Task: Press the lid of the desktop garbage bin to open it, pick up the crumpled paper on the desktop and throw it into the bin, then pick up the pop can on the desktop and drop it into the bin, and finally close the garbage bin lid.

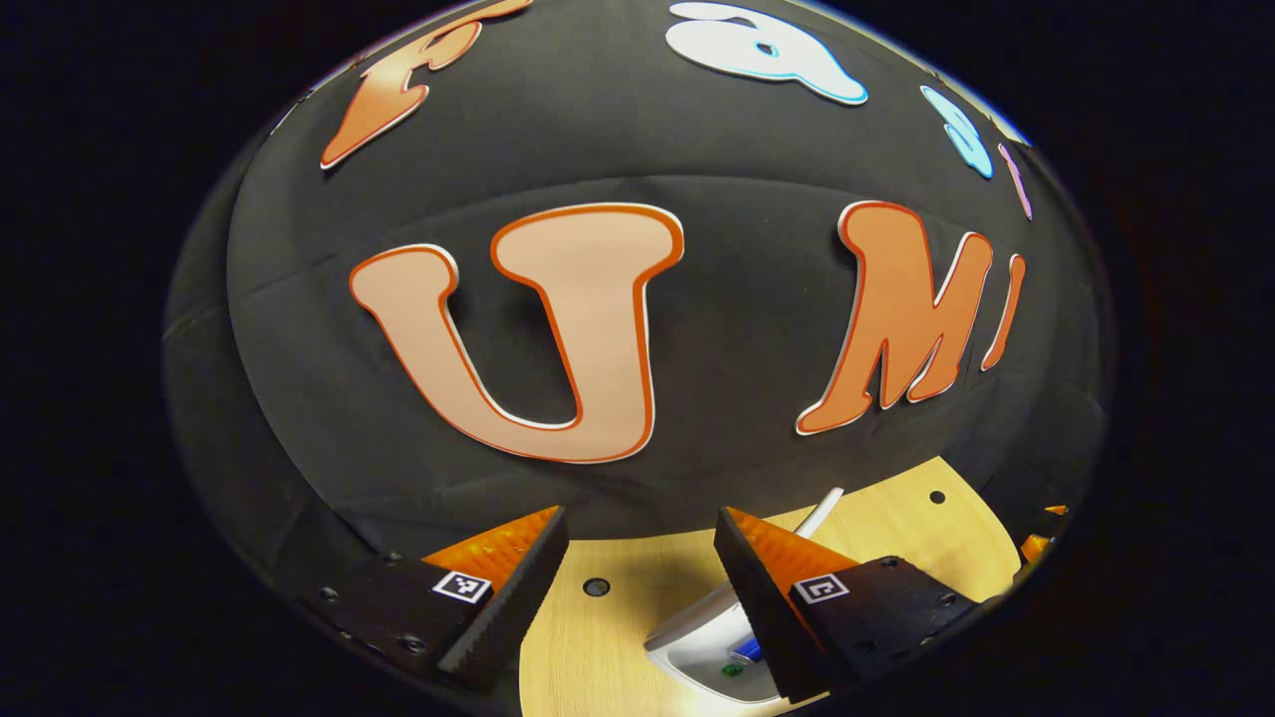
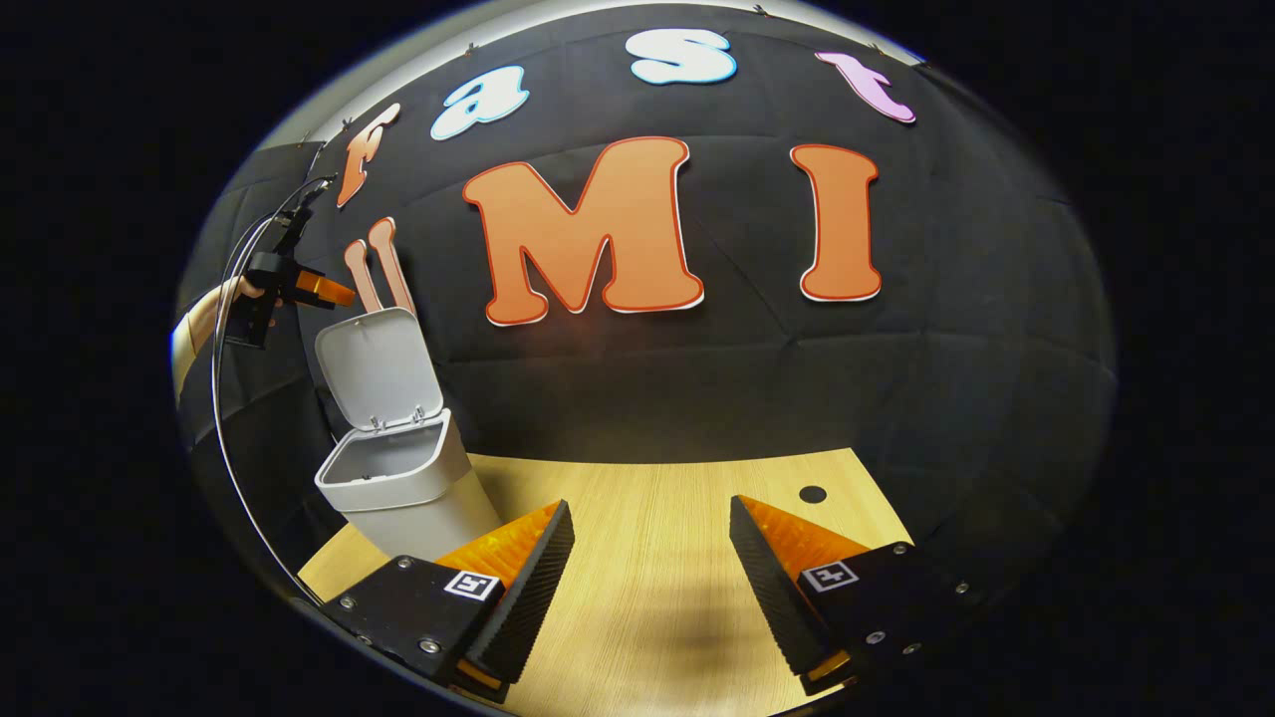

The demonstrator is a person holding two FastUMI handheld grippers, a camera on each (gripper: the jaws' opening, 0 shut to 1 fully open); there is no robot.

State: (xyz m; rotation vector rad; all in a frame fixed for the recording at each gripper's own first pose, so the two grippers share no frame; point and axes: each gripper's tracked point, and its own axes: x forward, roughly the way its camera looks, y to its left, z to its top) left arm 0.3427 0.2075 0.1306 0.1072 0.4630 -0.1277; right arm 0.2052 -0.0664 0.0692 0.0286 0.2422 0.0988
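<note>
The white desktop bin (image 2: 398,488) stands on the wooden table (image 2: 657,558) at the left of the right gripper view, its lid (image 2: 374,368) tipped up and back. A hand holds my left gripper (image 2: 339,292) high beside the top of that lid. In the left gripper view my left gripper (image 1: 640,518) is open with nothing between its fingers, and it hangs above the bin's rim (image 1: 687,627). The raised lid's edge (image 1: 825,510) pokes up past the right finger. Something blue and green shows inside the bin. My right gripper (image 2: 649,503) is open and holds nothing, low over the table.
The booth's black cloth wall rises right behind the table. Round holes mark the tabletop (image 2: 812,493) (image 1: 596,587). Bare wood stretches ahead of my right gripper, to the right of the bin.
</note>
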